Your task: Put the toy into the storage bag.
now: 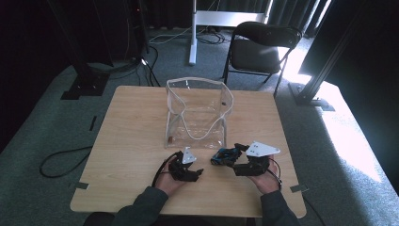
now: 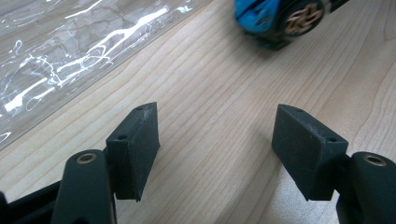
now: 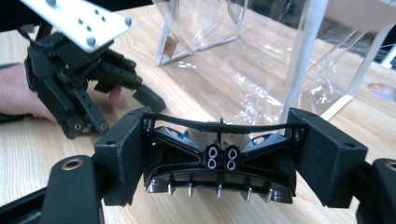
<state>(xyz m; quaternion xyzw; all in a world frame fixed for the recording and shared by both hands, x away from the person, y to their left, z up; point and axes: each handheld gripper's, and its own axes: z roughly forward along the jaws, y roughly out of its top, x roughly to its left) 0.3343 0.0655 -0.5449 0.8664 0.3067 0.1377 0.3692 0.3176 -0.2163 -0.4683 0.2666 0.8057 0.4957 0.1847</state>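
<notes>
Job: put the toy car (image 3: 218, 173) into the clear bag (image 1: 199, 113), as far as I can judge.
Right tool (image 3: 219, 158): its two black pads press on both sides of the toy car, so it is clamped on it.
Toy car: blue and black, held just in front of the clear bag, near the bag's bottom edge.
Left tool (image 2: 215, 147): its pads are wide apart with nothing between them, low over the surface (image 2: 219, 93).
Clear bag: stands upright in the middle of the surface, with its top open.
How to do it well: keep the squeeze firm and the car flat. Lift it above the bag's rim before going forward, so it does not bump the soft wall. The left tool could hold the rim so the bag does not tip. Let go only when the car is inside.
</notes>
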